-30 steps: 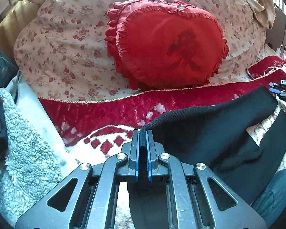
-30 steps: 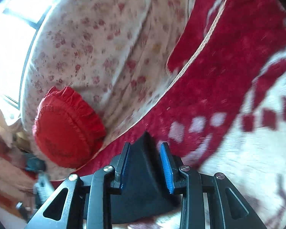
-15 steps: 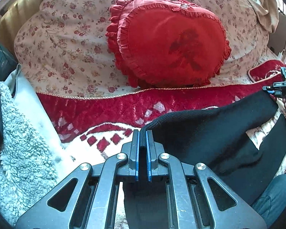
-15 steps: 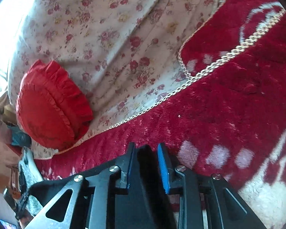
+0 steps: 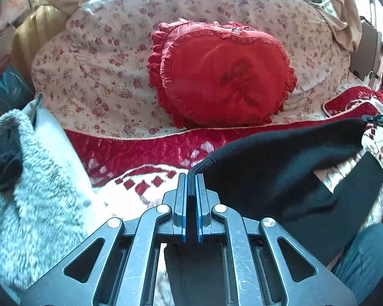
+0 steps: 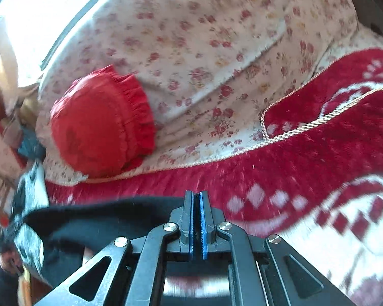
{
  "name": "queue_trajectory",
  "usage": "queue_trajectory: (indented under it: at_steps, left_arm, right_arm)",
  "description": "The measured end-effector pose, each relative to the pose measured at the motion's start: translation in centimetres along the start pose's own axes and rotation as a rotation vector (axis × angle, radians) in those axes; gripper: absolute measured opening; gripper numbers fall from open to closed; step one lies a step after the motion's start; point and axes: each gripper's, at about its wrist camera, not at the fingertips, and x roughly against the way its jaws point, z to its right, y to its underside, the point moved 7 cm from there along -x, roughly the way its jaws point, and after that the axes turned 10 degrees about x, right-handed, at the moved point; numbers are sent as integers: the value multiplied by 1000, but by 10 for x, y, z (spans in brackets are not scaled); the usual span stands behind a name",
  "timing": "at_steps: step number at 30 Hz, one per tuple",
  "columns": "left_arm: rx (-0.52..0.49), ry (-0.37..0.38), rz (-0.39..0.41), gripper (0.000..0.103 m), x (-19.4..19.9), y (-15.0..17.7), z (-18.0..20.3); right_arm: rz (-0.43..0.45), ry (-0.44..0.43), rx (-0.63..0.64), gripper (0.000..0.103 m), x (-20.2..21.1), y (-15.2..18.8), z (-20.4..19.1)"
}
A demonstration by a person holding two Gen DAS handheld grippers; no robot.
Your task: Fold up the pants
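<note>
The black pants (image 5: 280, 168) hang stretched between my two grippers above the red and white blanket (image 5: 140, 153). My left gripper (image 5: 191, 181) is shut on the ribbed edge at one end. In the right wrist view my right gripper (image 6: 197, 199) has its jaws closing on the other end of the black pants (image 6: 102, 219). A thin fold of cloth is pinched between its blue pads. In the left wrist view the right gripper (image 5: 378, 118) shows at the far right edge, at the pants' far corner. A lower layer of the pants droops toward the person's lap.
A red heart-shaped pillow (image 5: 224, 76) leans on a floral duvet (image 5: 102, 63) behind the blanket. A grey fleecy garment (image 5: 33, 178) is piled at the left. The person's knee in blue jeans (image 5: 365, 250) is at the lower right. A bright window (image 6: 51, 12) lies beyond.
The right gripper's jaws have closed onto the black cloth, and it rolled upright and rose. The pants' upper edge lifted and pulled straighter. The left gripper drew back a little, still shut.
</note>
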Motion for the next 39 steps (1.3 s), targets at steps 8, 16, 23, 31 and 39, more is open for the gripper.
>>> queue_trajectory:
  at_steps: [8, 16, 23, 31, 39]
  left_arm:
    - [49, 7, -55, 4, 18, 86, -1]
    - [324, 34, -148, 12, 15, 139, -30]
    - [509, 175, -171, 24, 38, 154, -20]
    - [595, 290, -162, 47, 18, 153, 5]
    - [1030, 523, -103, 47, 2, 138, -37]
  right_arm:
    - [-82, 28, 95, 4, 43, 76, -13]
    - [-140, 152, 122, 2, 56, 117, 17]
    - [-46, 112, 44, 2, 77, 102, 16]
    - [1, 77, 59, 2, 86, 95, -5]
    - [-1, 79, 72, 2, 84, 96, -9]
